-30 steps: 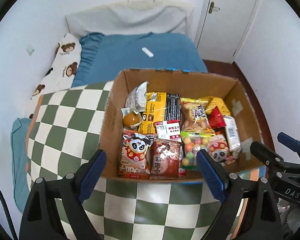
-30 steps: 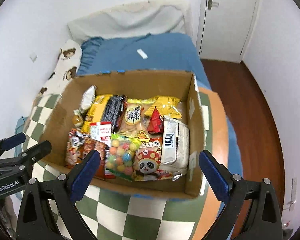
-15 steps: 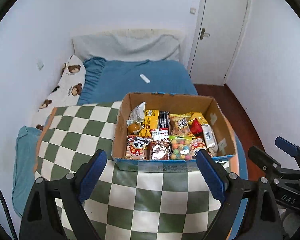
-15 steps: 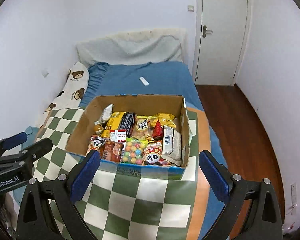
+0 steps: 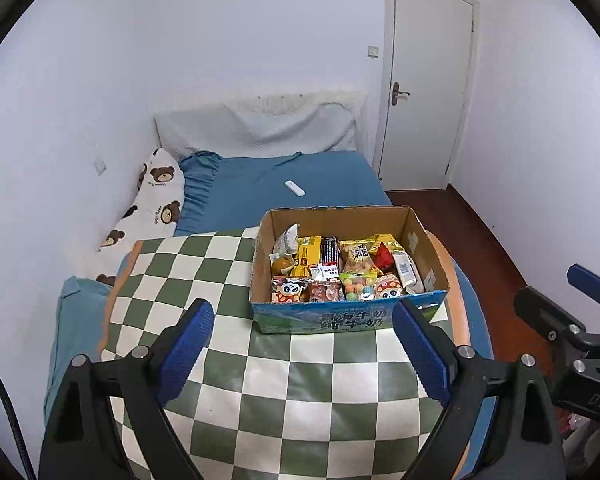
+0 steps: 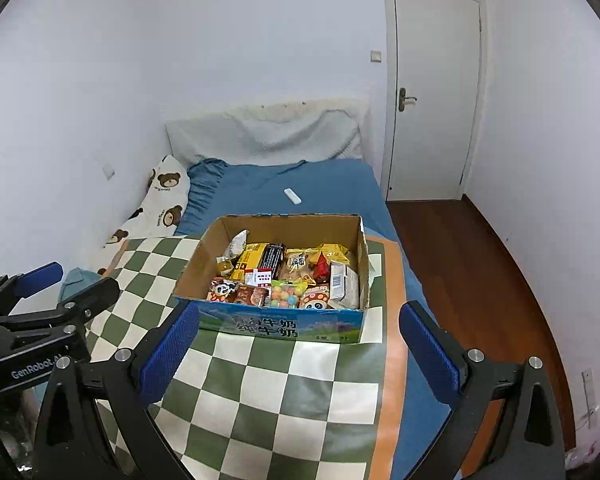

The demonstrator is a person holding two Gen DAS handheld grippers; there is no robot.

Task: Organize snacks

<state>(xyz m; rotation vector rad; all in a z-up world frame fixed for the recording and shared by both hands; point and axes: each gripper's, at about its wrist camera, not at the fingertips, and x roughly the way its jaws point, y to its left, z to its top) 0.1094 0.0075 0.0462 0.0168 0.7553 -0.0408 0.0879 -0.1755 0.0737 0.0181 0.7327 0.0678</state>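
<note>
The left tool (image 5: 302,344) is wide open and holds nothing. The right tool (image 6: 298,350) is wide open too, with nothing between its blue pads (image 6: 168,350).

The snack box (image 5: 430,256) is a brown cardboard box with a blue front. It sits on a green and white checked cloth (image 5: 188,276) on the bed (image 5: 320,178). In the left view the box is at about 1 o'clock from the tool, well apart from it. In the right view it is at 12 o'clock, and its near bottom edge shows just above the left pad.

The box is full of snacks. A panda bag (image 5: 288,290) lies at the front left. A bag of round colored candies (image 5: 358,286) lies at the front middle. A white pack (image 5: 408,272) leans on the right side. A yellow pack (image 5: 308,254) lies at the back.

Beyond the box, a small white thing (image 5: 295,188) lies on the blue sheet. A bear pillow (image 5: 156,200) is at 10 o'clock by the wall. A white door (image 5: 424,92) is at 1 o'clock.
</note>
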